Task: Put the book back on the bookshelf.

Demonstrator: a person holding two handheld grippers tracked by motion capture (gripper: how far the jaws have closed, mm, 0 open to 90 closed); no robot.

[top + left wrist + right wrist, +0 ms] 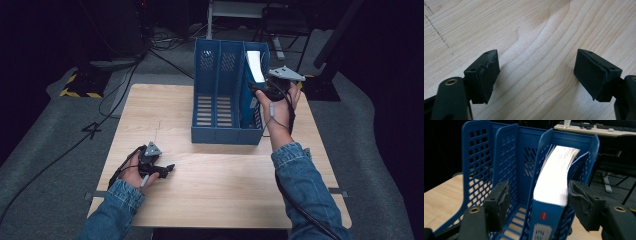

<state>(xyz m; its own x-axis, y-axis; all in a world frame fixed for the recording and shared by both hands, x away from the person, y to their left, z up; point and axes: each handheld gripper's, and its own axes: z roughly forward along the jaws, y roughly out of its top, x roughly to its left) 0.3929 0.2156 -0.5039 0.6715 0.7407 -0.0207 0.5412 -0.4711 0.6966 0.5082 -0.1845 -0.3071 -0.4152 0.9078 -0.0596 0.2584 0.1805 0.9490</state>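
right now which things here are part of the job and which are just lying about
Likely in the job:
- book standing in the blue file rack, rightmost slot
- right gripper, jaws open around the book's end

Just about:
- left gripper, open over the table
- floor cables

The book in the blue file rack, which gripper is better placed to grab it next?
Right. The right gripper is up at the rack, jaws open around the book. The left gripper rests open on the table, well away.

dark room; grey carpet [45, 165]; cables [120, 85] trailing; light wooden table [220, 195]
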